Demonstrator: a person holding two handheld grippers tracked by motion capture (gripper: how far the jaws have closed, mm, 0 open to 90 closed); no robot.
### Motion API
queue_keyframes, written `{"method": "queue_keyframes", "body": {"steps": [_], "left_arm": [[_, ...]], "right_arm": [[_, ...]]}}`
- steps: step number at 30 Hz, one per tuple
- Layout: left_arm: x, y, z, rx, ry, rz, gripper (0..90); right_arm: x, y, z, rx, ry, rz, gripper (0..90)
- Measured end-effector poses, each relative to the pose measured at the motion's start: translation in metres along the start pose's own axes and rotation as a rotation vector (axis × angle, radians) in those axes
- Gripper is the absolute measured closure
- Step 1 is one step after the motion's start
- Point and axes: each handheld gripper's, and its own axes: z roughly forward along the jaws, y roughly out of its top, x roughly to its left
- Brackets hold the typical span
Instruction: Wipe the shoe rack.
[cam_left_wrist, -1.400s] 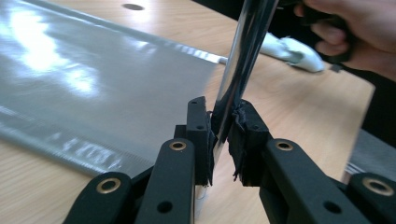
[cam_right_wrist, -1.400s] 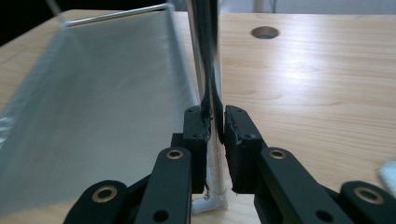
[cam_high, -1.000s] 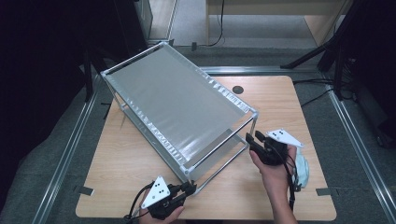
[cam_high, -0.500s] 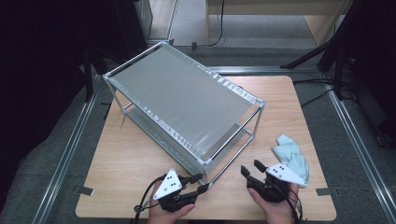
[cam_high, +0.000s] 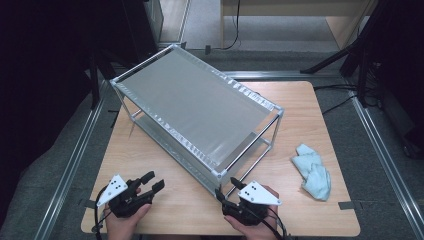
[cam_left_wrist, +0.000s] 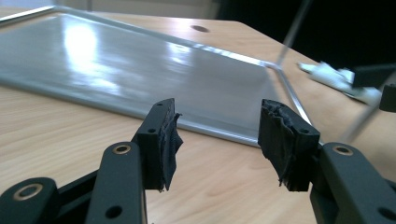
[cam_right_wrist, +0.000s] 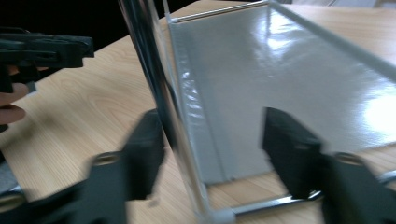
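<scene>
The two-tier metal shelf rack stands on the wooden table, its long axis running diagonally from the far left to the near right. The right gripper is the nearer tool: it sits just beside the rack's near corner post, and in the right gripper view that post rises between the parted jaws. The jaws have just been closing, but the pads do not press on the post; the gripper holds nothing. The left gripper lies apart from the rack, to the left of that same corner, its jaws having just been opening and standing released, with bare table between the pads. From it, the lower shelf lies ahead. A crumpled light-blue cloth rests on the table at the right, well apart from both tools. The right gripper view is blurred, so contact between post and left jaw cannot be ruled out. The rack's far legs are hidden by its upper shelf.
</scene>
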Motion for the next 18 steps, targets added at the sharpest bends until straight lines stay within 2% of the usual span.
{"method": "queue_keyframes", "body": {"steps": [3, 7, 8, 10, 13, 15, 17, 18], "left_arm": [[0.009, 0.000, -0.002, 0.003, 0.029, -0.010, 47.0], [0.015, 0.000, 0.000, 0.006, 0.047, -0.019, 46.8], [0.016, 0.000, 0.000, 0.007, 0.044, -0.018, 46.2], [0.016, 0.002, 0.001, -0.012, 0.018, -0.012, 46.9], [0.017, 0.003, 0.003, -0.019, 0.009, -0.001, 46.3], [0.019, 0.003, 0.005, -0.014, 0.016, -0.011, 45.5], [0.022, 0.004, 0.008, -0.012, 0.023, -0.026, 44.8], [0.025, 0.006, 0.010, -0.020, 0.029, -0.043, 45.1]], "right_arm": [[0.001, 0.000, 0.004, 0.002, 0.025, 0.000, 62.9], [-0.007, -0.002, 0.000, 0.006, 0.009, 0.019, 73.2], [-0.011, -0.003, -0.003, 0.002, -0.008, 0.022, 76.7], [-0.019, -0.006, -0.009, 0.002, -0.030, 0.035, 77.4], [-0.036, -0.009, -0.019, -0.011, -0.035, 0.070, 76.8], [-0.046, -0.011, -0.027, -0.018, -0.050, 0.090, 76.8], [-0.058, -0.012, -0.038, -0.022, -0.103, 0.083, 77.3], [-0.061, -0.013, -0.042, -0.017, -0.112, 0.096, 77.1]]}}
